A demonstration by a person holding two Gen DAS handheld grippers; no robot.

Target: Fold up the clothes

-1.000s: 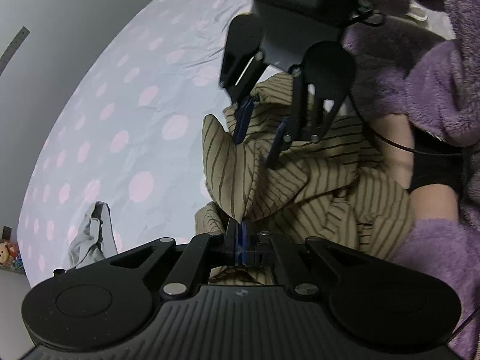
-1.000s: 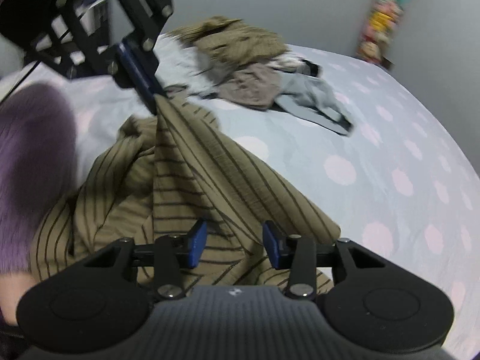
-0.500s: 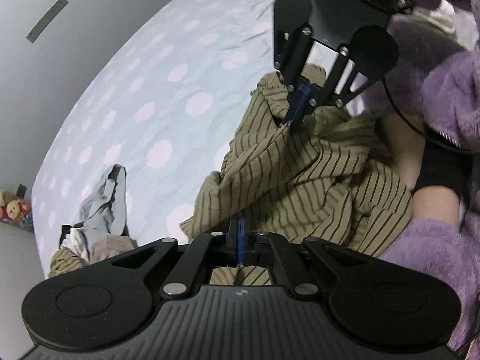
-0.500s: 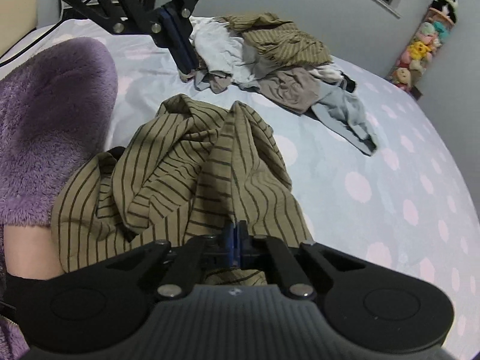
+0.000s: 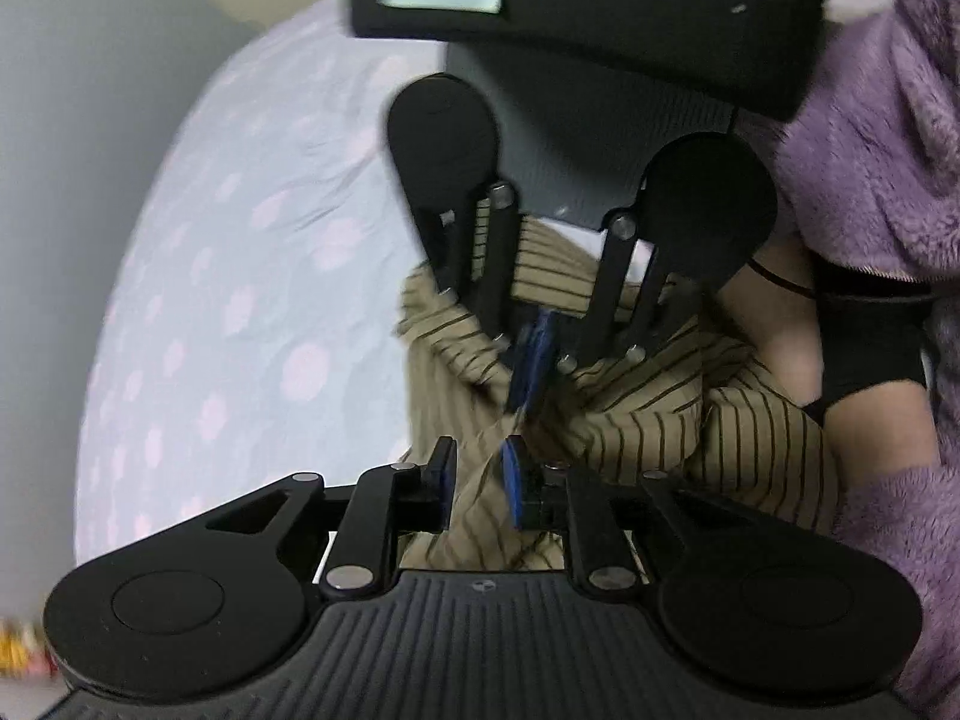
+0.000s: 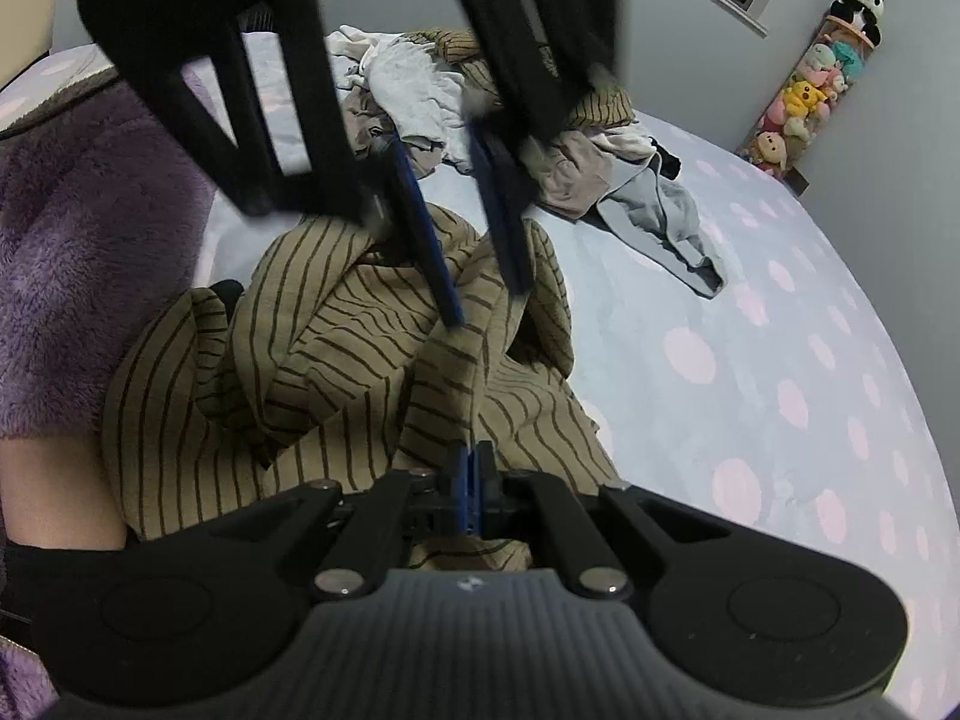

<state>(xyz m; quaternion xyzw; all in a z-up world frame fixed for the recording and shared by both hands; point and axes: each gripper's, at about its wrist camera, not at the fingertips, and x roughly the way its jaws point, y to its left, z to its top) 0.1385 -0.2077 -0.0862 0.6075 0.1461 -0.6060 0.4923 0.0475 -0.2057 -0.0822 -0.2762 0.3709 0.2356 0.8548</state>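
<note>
Tan striped shirt [image 6: 336,372] bunched on the dotted bed sheet [image 6: 780,360], one fold pinched between the closed jaws of the right gripper [image 6: 471,480]. Left gripper [image 5: 480,480] just opened to a narrow gap, cloth lying loose between its pads. Pile of clothes [image 6: 540,138] well beyond both.

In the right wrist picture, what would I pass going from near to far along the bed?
Right tool → tan striped garment → grey garment → pile of clothes on the dotted bedsheet.
</note>
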